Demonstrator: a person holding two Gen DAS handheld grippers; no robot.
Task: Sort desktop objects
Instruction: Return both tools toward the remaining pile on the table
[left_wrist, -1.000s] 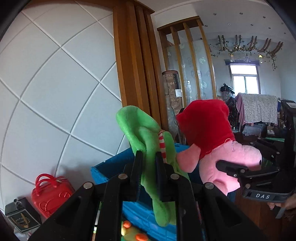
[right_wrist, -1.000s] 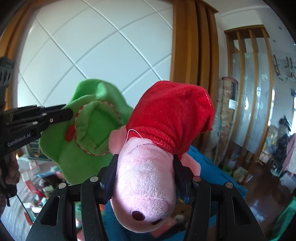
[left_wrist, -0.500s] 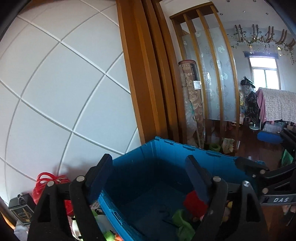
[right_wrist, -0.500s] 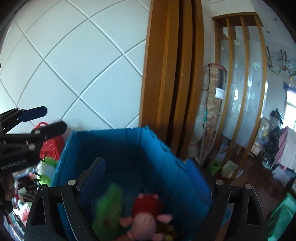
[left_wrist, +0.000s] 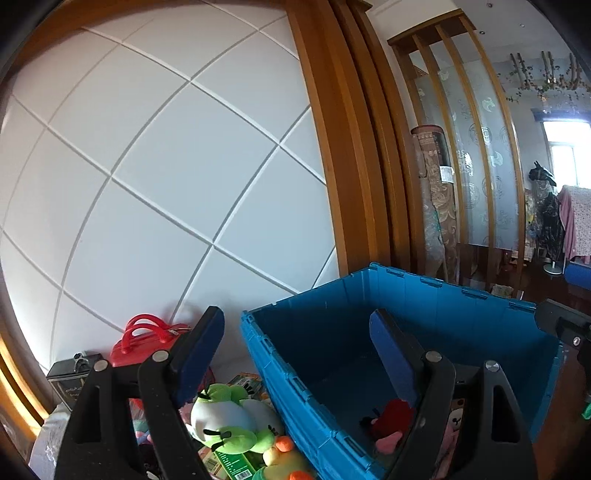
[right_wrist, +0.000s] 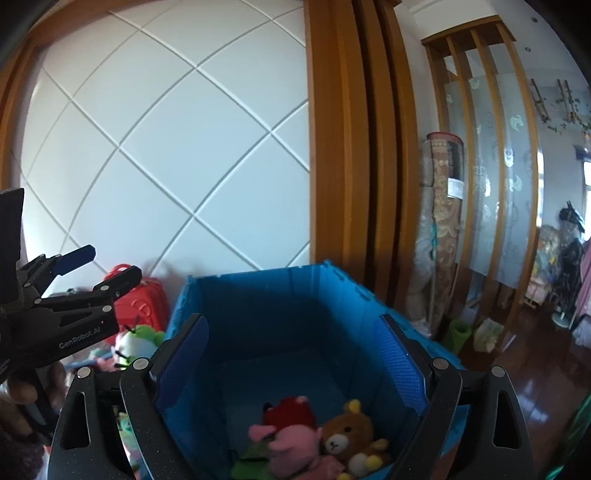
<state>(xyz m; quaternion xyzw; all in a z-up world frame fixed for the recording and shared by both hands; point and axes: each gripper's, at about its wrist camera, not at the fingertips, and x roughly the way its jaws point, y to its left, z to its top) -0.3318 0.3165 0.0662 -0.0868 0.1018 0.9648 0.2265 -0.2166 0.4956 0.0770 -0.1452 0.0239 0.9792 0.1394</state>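
A blue plastic crate (left_wrist: 436, 295) (right_wrist: 280, 288) stands against the wall. Inside it lie a pink pig plush in a red dress (right_wrist: 291, 432) (left_wrist: 391, 417), a green plush (right_wrist: 255, 461) and a brown bear plush (right_wrist: 347, 439). My right gripper (right_wrist: 291, 350) is open and empty above the crate. My left gripper (left_wrist: 299, 343) is open and empty over the crate's left rim; it also shows in the right wrist view (right_wrist: 99, 266). A green and white plush (left_wrist: 229, 421) (right_wrist: 136, 339) lies left of the crate.
A red toy case (left_wrist: 147, 339) (right_wrist: 144, 299) and a black box (left_wrist: 70, 376) sit by the white panelled wall (left_wrist: 166, 184). Several toys and packets (left_wrist: 236, 461) lie left of the crate. A wooden pillar (left_wrist: 351, 166) and screen stand behind.
Both grippers opened and dropped the green plush and the pink pig plush into the crate. The toys now lie on the crate floor. The left gripper shifted left.
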